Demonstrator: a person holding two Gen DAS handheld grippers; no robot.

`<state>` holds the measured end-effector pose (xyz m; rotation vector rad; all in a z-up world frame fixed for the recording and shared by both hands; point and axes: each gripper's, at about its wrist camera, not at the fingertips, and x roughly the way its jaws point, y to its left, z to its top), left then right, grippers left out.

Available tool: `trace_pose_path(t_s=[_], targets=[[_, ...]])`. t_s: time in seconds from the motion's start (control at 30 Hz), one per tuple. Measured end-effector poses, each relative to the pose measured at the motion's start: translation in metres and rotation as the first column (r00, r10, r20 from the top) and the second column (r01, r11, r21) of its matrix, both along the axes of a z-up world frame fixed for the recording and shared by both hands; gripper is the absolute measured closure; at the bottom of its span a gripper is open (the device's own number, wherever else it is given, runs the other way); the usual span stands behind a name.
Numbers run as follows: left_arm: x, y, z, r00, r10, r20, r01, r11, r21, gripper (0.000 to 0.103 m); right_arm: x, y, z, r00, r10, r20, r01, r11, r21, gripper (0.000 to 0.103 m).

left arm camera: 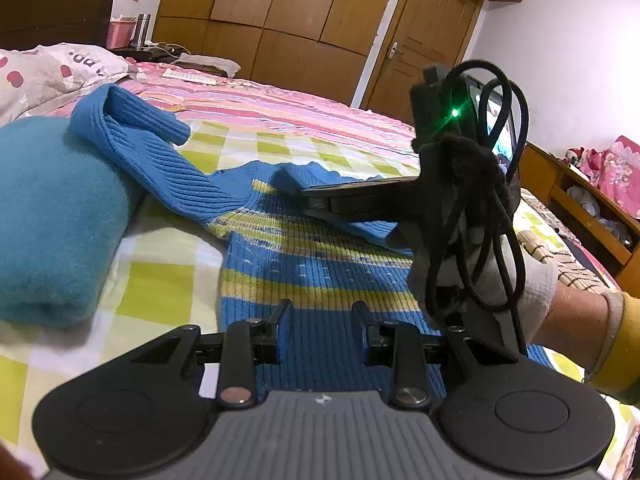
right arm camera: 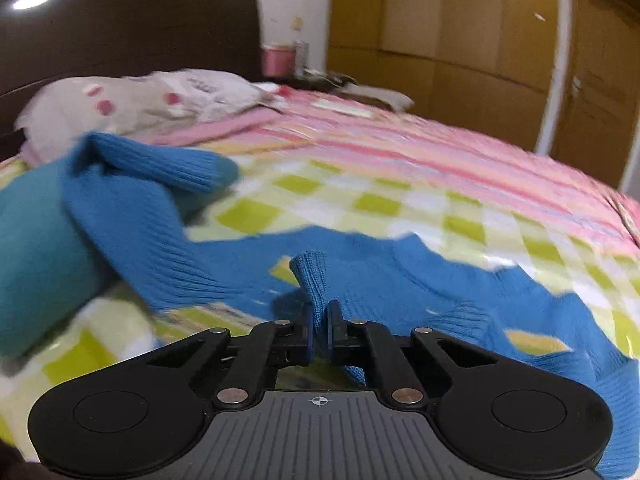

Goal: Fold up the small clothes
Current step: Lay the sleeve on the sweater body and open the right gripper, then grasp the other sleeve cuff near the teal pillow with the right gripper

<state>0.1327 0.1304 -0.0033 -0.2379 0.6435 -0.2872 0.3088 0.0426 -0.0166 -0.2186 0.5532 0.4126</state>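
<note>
1. Nearest the lens in the right wrist view, the right tool (right arm camera: 319,326) has its jaws pinched together on a blue ribbed cuff (right arm camera: 311,280), which stands up out of them as a narrow fold. So this tool has hold of the sleeve end of the blue sweater (right arm camera: 360,256).

2. Left tool (left arm camera: 322,330) sits low over the sweater's striped body (left arm camera: 304,272), jaws part open with knit showing between them. I cannot tell whether its pads press on the cloth or only rest above it.

3. Sweater position: it lies spread on the bed (left arm camera: 168,284), on the green-checked cover, body toward the tools and neck end away. Its other sleeve (left arm camera: 144,148) runs off to the left and up over a folded teal garment (left arm camera: 52,216), its cuff doubled back.

4. From the left wrist view, the right tool (left arm camera: 308,196) reaches in from the right, fingers lying nearly level across the sweater's upper body, with the gloved hand (left arm camera: 516,280) behind it.

5. My reading of the relation that matters: the held sleeve's long axis runs crosswise over the chest, and the sweater's midline lies to the left of the right tool. The right hand is the nearer one to lay that sleeve flat across the body; the left sleeve is closer to the left tool.
</note>
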Motion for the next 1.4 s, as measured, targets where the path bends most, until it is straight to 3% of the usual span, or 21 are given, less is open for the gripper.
trace_pose_path(t_s=[0.13, 0.2, 0.47, 0.57, 0.67, 0.73, 0.83, 1.03, 1.1, 1.27, 1.4], targets=[[0.0, -0.003, -0.002, 1.0, -0.002, -0.005, 0.002, 1.0, 0.021, 0.066, -0.002, 0.011, -0.008, 0.998, 0.05, -0.045, -0.051, 0.999, -0.008, 0.096], [0.001, -0.003, -0.002, 1.0, -0.003, -0.004, 0.003, 1.0, 0.021, 0.066, 0.0, 0.008, -0.011, 0.997, 0.044, -0.069, -0.044, 0.999, 0.002, 0.091], [0.004, 0.002, 0.0, 1.0, 0.026, 0.013, -0.027, 0.999, 0.021, 0.065, -0.01, -0.035, 0.015, 0.996, 0.018, -0.084, -0.004, 0.988, 0.155, 0.09], [0.009, 0.006, 0.003, 0.998, 0.055, 0.02, -0.055, 0.998, 0.011, 0.065, -0.006, -0.048, 0.009, 0.994, -0.035, -0.105, 0.05, 0.989, 0.138, 0.09], [0.013, 0.011, 0.01, 0.995, 0.09, 0.049, -0.092, 0.995, 0.029, 0.065, 0.006, -0.054, -0.006, 0.976, -0.092, -0.196, 0.111, 0.99, 0.09, 0.087], [0.018, 0.014, 0.013, 0.992, 0.114, 0.059, -0.116, 0.993, 0.03, 0.065, 0.006, -0.057, -0.006, 0.972, -0.092, -0.215, 0.118, 0.987, 0.11, 0.087], [0.03, 0.02, 0.016, 0.989, 0.13, 0.066, -0.132, 0.991, 0.02, 0.065, 0.005, -0.049, 0.008, 0.979, -0.051, -0.2, 0.081, 0.986, 0.146, 0.087], [0.053, 0.03, 0.015, 0.976, 0.185, 0.11, -0.195, 0.977, 0.09, 0.065, 0.026, -0.015, 0.034, 0.977, 0.027, -0.212, 0.021, 0.975, 0.221, 0.086], [0.057, 0.039, 0.011, 0.972, 0.21, 0.105, -0.219, 0.972, 0.083, 0.065, 0.037, -0.003, 0.04, 0.972, 0.052, -0.229, 0.006, 0.969, 0.248, 0.079], [0.06, 0.052, -0.004, 0.971, 0.226, 0.082, -0.234, 0.967, 0.102, 0.065, 0.065, 0.029, 0.042, 0.95, 0.102, -0.295, 0.005, 0.94, 0.341, 0.074], [0.06, 0.06, -0.006, 0.966, 0.242, 0.094, -0.251, 0.963, 0.102, 0.065, 0.087, 0.045, 0.037, 0.925, 0.126, -0.358, 0.053, 0.891, 0.451, 0.065]])
